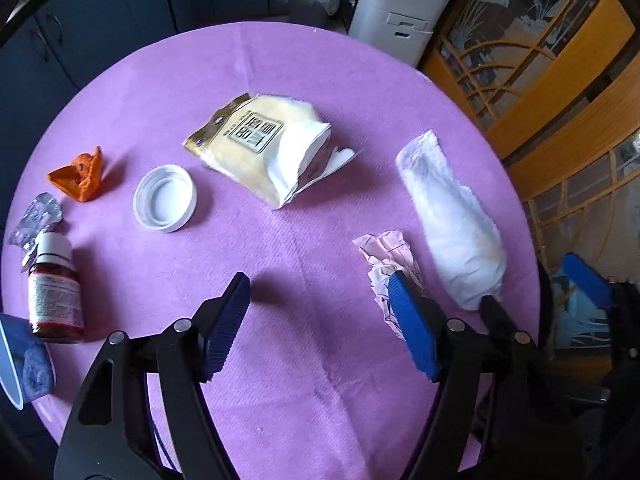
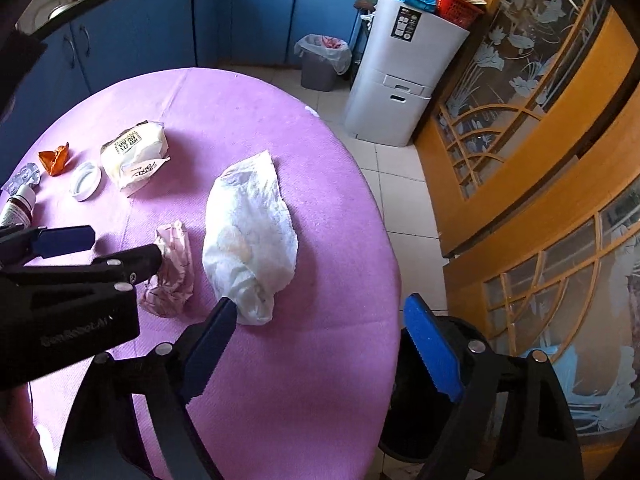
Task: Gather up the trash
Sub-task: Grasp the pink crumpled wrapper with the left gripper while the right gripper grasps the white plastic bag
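Both pairs of fingers are seen spread wide, with nothing gripped. On the left gripper, blue ribbed pads are held apart over bare purple cloth; its right-hand fingertip is seen at the near end of a crumpled pink paper, though contact cannot be confirmed. On the right gripper, one fingertip is placed at the near end of a rumpled white tissue; the other is held out past the table's edge, above a dark bin on the floor. No pad is seen pressed on either item.

A round table covered in purple cloth is noted. Trash is scattered across it:
- white tissue, lying lengthwise near the right edge, just beside the pink paper
- a torn yellow-and-white wrapper printed with characters, near the middle
- a white lid, open side up, left of the wrapper
- an orange scrap, further left
- a crumpled foil piece at the left rim
- a small brown bottle with a white cap, upright, touching the foil

Beyond the table, a grey lined waste bin is seen on the tiled floor, before blue cabinets and beside a white unit.
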`<act>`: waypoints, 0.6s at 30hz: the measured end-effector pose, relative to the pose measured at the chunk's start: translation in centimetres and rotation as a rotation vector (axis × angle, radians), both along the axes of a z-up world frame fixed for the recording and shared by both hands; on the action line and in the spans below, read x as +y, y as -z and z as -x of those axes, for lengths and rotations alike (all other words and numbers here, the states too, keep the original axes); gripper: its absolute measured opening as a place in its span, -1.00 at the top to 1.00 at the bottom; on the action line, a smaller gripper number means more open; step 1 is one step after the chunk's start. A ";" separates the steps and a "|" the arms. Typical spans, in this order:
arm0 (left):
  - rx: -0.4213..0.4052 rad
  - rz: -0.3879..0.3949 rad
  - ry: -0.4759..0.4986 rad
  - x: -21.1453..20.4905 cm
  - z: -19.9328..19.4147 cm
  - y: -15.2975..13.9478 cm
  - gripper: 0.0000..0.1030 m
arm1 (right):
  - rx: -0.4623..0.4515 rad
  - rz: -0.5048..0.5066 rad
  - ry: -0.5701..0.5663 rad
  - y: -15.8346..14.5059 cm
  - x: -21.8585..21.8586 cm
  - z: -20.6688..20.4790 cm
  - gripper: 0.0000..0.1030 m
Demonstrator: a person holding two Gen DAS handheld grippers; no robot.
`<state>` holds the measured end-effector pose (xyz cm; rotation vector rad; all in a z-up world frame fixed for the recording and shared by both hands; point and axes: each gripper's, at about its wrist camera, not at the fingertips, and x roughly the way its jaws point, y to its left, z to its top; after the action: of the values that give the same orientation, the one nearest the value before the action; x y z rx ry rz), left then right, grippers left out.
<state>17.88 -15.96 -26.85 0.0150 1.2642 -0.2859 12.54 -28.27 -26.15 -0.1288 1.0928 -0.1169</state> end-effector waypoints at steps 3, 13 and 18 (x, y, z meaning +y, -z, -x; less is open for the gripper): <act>0.013 0.057 -0.003 0.3 -0.2 -0.6 -0.44 | -0.002 -0.010 -0.009 0.1 -0.1 -0.1 -0.61; 0.011 0.015 0.011 -1.0 -0.5 0.1 -0.43 | -0.009 -0.022 -0.029 0.5 -0.3 -0.1 -0.61; 0.013 0.021 0.031 -1.2 -0.5 -0.1 0.12 | -0.017 -0.029 -0.049 0.5 0.0 -0.3 -0.58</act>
<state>18.34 -17.16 -26.73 0.0150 1.2747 -0.3269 12.80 -28.23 -26.68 -0.1286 1.0730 -0.0583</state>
